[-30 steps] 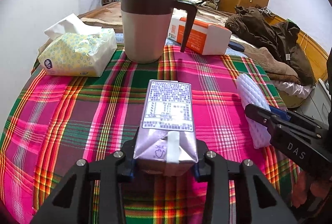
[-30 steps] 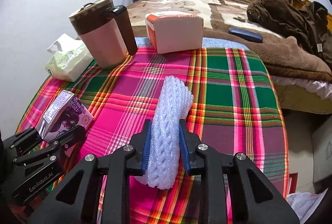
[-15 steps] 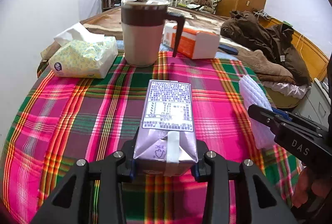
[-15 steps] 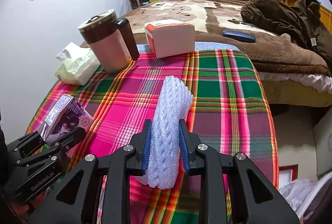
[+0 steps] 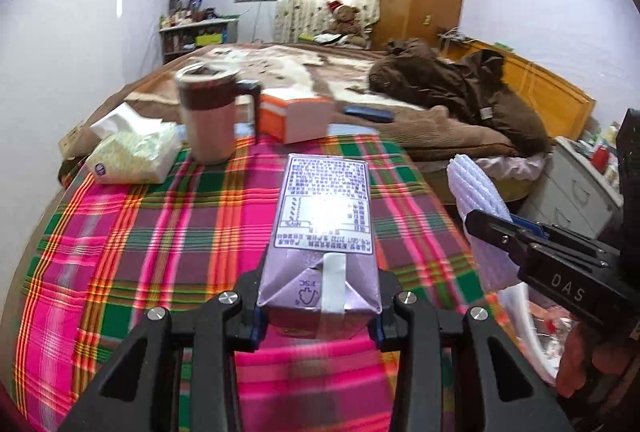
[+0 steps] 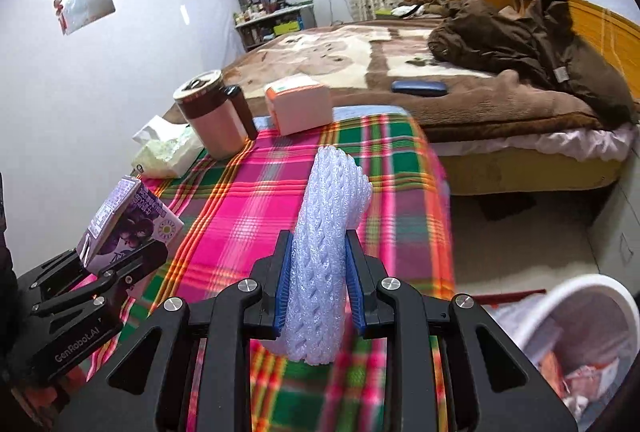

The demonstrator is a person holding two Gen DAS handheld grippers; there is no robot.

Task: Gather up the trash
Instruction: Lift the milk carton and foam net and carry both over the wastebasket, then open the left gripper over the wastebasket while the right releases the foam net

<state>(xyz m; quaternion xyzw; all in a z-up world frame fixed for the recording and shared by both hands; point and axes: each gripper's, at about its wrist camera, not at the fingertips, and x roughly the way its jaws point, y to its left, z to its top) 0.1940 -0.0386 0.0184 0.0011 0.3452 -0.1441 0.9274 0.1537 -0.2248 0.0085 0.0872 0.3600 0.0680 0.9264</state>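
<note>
- White bin (image 6: 592, 336), right of the right hand-held gripper (image 6: 319, 284): cut by frame edge; contents blurred.
- Carton (image 5: 324, 228) label print: illegible.

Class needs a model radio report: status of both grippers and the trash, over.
Left gripper shut on purple carton. Right gripper shut on foam net. Bin lower right, path unobstructed.

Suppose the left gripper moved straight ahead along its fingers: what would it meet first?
Probably the orange and white box; the left gripper, holding the carton, points towards it, though depth is unclear.
</note>
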